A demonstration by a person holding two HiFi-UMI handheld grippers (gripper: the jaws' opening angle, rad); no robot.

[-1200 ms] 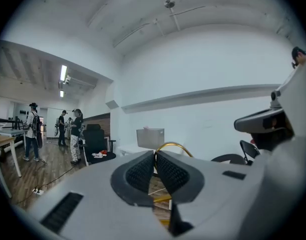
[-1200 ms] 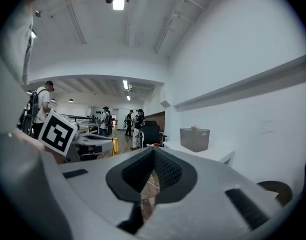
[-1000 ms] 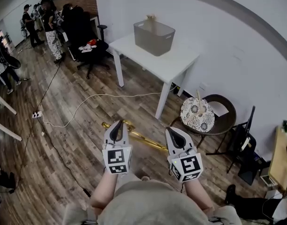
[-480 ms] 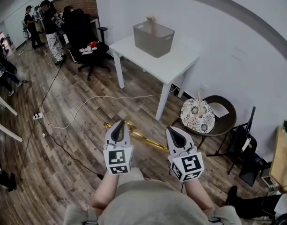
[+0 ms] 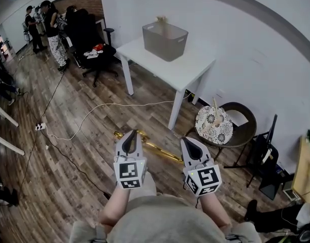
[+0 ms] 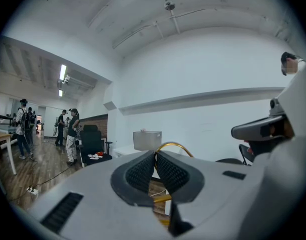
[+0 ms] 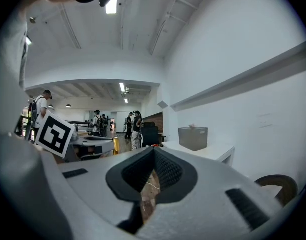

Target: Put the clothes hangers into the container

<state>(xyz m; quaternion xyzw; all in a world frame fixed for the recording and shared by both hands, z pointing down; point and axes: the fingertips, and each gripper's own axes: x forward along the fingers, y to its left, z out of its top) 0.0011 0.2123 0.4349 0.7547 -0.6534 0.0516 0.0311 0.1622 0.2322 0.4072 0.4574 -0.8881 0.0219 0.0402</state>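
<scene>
Hanger point(image 5: 162, 152): gold, clamped in L gripper point(image 5: 129, 139).
R gripper point(image 5: 191, 147): jaws together, empty.
Bin point(image 5: 165, 37): grey, 12 o'clock, on white table point(image 5: 195, 67).

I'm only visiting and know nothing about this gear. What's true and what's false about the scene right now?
1. The left tongs grip a gold clothes hanger. True.
2. The grey container sits on the floor. False: it stands on the white table.
3. The right tongs are wide open. False: they are closed.
4. A white cable lies across the wooden floor. True.
</scene>
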